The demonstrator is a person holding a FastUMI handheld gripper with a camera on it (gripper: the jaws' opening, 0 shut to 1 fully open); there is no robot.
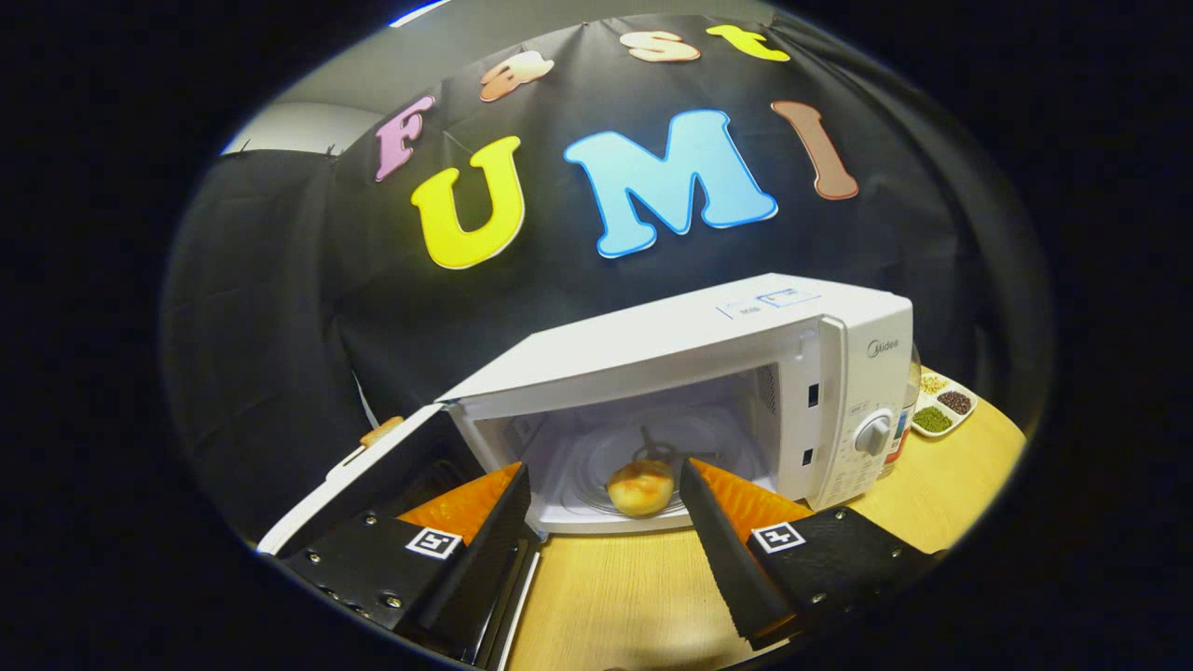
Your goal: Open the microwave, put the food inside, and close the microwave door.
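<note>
- The tongs [604, 499] are spread wide and hold nothing.
- The bun [639, 486] sits inside the open microwave [708, 354], just ahead of the tongs.
- The microwave door [373, 475] hangs open over the tabletop [615, 596].

**Dark Cloth Booth Around a Wooden Table**

A black cloth wall [308, 308] is hanging in folds behind the wooden table [615, 596] and wrapping round both of its sides. Above the cloth, a pale grey room wall [308, 121] is showing, with a strip of bright light [418, 12] glowing higher still. The tabletop is catching warm, even light.
</note>
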